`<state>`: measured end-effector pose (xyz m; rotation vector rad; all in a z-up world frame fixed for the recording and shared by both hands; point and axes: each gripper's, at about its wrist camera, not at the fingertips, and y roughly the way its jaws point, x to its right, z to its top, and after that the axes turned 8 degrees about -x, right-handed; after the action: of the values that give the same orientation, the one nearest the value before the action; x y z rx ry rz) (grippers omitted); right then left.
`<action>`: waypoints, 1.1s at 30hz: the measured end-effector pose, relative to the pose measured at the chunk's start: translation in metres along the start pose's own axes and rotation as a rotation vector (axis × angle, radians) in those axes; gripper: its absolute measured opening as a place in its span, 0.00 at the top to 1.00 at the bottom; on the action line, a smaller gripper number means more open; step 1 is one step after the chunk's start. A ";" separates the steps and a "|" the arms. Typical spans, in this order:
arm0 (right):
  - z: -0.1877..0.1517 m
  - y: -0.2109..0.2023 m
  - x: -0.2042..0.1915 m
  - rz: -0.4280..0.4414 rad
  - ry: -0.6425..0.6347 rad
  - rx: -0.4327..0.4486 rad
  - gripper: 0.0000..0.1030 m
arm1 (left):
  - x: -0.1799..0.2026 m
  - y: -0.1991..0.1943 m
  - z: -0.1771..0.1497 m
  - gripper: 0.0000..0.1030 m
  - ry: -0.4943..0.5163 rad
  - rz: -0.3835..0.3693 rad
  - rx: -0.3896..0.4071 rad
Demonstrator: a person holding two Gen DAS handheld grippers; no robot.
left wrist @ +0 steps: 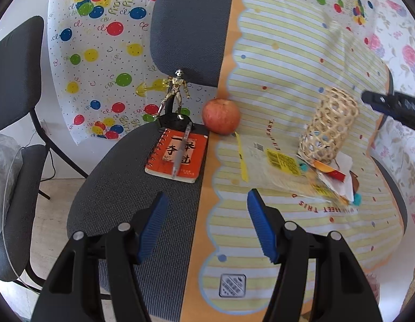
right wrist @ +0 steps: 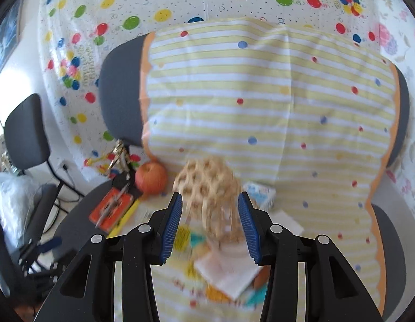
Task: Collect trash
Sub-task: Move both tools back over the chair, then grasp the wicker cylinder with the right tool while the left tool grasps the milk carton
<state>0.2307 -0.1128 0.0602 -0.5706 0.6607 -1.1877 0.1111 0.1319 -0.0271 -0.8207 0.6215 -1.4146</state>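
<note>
Right gripper [right wrist: 208, 225] jaws apart, wicker basket [right wrist: 210, 185] just ahead between them, unpinched. Left gripper [left wrist: 207, 225] jaws apart, empty; wrapper pile [left wrist: 301, 169] ahead-right.

On the grey mesh chair seat [left wrist: 113, 187] in front of you, the orange spiral notebook [left wrist: 178, 155] lies left of the tipped woven bamboo basket [left wrist: 328, 126], whose mouth rests on crumpled paper wrappers [left wrist: 338, 177]; behind the notebook, a red apple [left wrist: 221, 116].
</note>
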 end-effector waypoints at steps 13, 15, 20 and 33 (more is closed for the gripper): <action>-0.111 -0.049 0.041 -0.069 0.005 -0.122 0.51 | 0.026 0.019 -0.028 0.41 0.048 -0.068 -0.072; -0.128 -0.059 0.045 -0.054 0.001 -0.130 0.40 | 0.034 0.019 -0.033 0.41 0.072 -0.075 -0.081; -0.119 -0.055 0.042 -0.013 -0.017 -0.086 0.32 | 0.047 0.013 -0.036 0.41 0.093 -0.071 -0.080; -0.076 0.039 0.019 -0.077 -0.086 -0.213 0.30 | 0.050 0.006 -0.028 0.41 0.082 -0.022 -0.067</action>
<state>0.2055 -0.1249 -0.0226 -0.8282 0.7009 -1.1648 0.0968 0.0787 -0.0434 -0.8271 0.7285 -1.4594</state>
